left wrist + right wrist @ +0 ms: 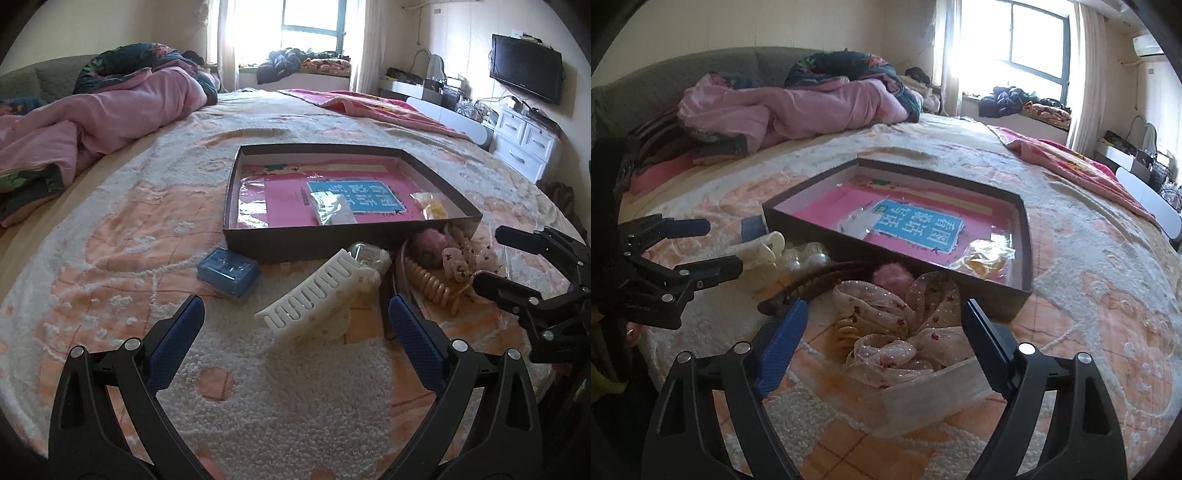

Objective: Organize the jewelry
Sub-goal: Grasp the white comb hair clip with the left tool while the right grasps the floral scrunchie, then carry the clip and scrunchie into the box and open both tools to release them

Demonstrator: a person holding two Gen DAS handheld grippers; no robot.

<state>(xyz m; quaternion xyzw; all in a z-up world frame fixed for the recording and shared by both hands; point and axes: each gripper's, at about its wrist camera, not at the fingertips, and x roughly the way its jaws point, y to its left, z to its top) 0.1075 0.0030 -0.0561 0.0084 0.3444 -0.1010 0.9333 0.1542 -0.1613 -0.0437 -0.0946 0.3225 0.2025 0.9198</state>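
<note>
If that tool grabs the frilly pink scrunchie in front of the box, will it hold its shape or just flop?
The scrunchie would probably flop and squash: it looks like thin, sheer fabric in loose ruffles. It seems light for its bulk, so it should lift easily. It may snag or drag the wooden clip lying against it.

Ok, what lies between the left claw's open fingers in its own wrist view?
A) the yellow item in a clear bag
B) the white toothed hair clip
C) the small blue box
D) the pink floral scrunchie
B: the white hair clip lies on the bedspread between the left claw's open fingers, untouched.
</note>
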